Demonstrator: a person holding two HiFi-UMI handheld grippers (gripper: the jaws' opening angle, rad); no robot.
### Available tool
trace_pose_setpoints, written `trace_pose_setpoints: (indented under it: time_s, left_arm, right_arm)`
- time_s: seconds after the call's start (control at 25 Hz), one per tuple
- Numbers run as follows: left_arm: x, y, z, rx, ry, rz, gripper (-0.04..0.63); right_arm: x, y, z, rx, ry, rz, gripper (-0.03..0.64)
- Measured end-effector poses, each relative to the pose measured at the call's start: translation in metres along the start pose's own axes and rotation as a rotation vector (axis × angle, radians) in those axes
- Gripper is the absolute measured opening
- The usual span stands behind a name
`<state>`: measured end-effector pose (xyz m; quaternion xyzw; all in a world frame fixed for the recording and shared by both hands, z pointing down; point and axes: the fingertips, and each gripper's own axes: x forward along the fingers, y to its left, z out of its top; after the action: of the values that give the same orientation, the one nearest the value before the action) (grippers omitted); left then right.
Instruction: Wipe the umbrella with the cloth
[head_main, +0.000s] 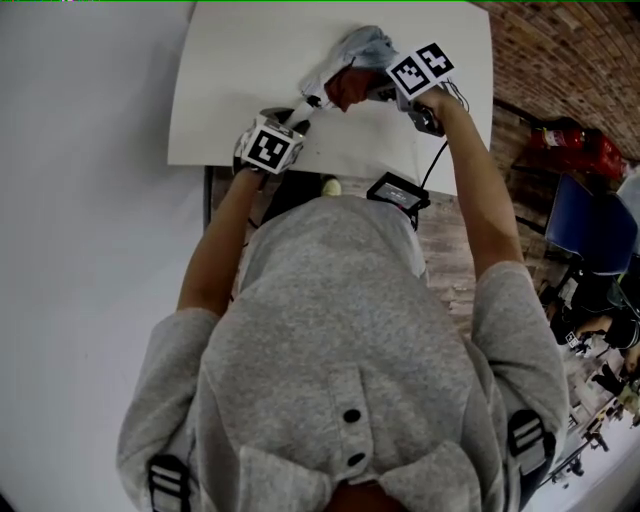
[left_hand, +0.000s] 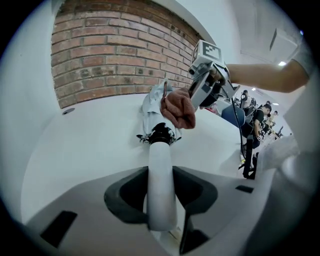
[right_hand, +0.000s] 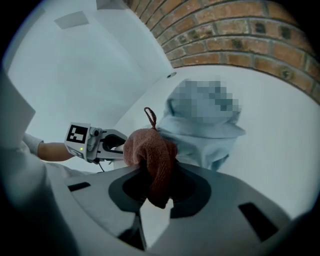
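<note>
White rectangular tabletop (head_main: 230, 90), set before a red brick wall (left_hand: 110, 55), with the task's thing over its far half: a collapsed pale blue-grey fabric umbrella (right_hand: 210, 145). Its canopy is loosely bunched, and its white cylindrical handle (left_hand: 161, 175) points back toward the person. Whether the canopy rests on the tabletop or is lifted slightly clear cannot be told. Left hand-held gripper (left_hand: 161, 200): jaws clamped on either side of the handle, steadying the umbrella. Right hand-held gripper (right_hand: 152, 185): jaws closed on a bunched rust-brown terry cloth (right_hand: 150, 150), whose wad bulges ahead of the jaws. The wad meets the canopy at its handle end, just past the black hub with metal rib ends (left_hand: 161, 134). A small hanging loop (right_hand: 149, 116) stands up from the top of the cloth. Step in hand, as judged: the wiping proper, with the cloth applied near the handle end and most of the canopy's length ahead of it. The next move probably calls for drawing the cloth along the fabric toward the tip under light pressure. The left grip would hold firm against that pull, then turn the handle to present the unwiped sides.
</note>
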<state>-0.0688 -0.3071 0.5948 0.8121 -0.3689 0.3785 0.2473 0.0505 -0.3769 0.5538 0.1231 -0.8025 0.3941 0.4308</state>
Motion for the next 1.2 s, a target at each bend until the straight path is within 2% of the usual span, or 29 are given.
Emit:
trace_pose_setpoints:
  time_s: [0.36, 0.6, 0.72, 0.92, 1.04, 1.2]
  left_arm:
    - [0.002, -0.004, -0.001, -0.014, -0.012, -0.021, 0.153]
    - [0.0, -0.002, 0.002, -0.005, -0.013, -0.014, 0.153]
    - [0.001, -0.002, 0.003, -0.002, -0.017, -0.016, 0.153]
    - [0.002, -0.006, 0.0, -0.014, -0.009, -0.033, 0.153]
    - [0.0, -0.007, -0.002, -0.018, 0.006, -0.027, 0.153]
    - [0.0, -0.008, 0.0, -0.016, -0.002, -0.021, 0.153]
  right_arm:
    - [-0.037, -0.056, 0.009, 0.087, -0.144, -0.204, 0.087]
    - [-0.061, -0.093, 0.0, 0.115, -0.176, -0.419, 0.087]
    - [-0.057, -0.098, -0.008, 0.113, -0.171, -0.493, 0.087]
    - [-0.035, -0.084, -0.02, 0.085, -0.168, -0.535, 0.086]
    - [-0.022, -0.063, -0.02, 0.075, -0.181, -0.485, 0.086]
    - [-0.003, -0.037, -0.02, 0.012, -0.156, -0.454, 0.086]
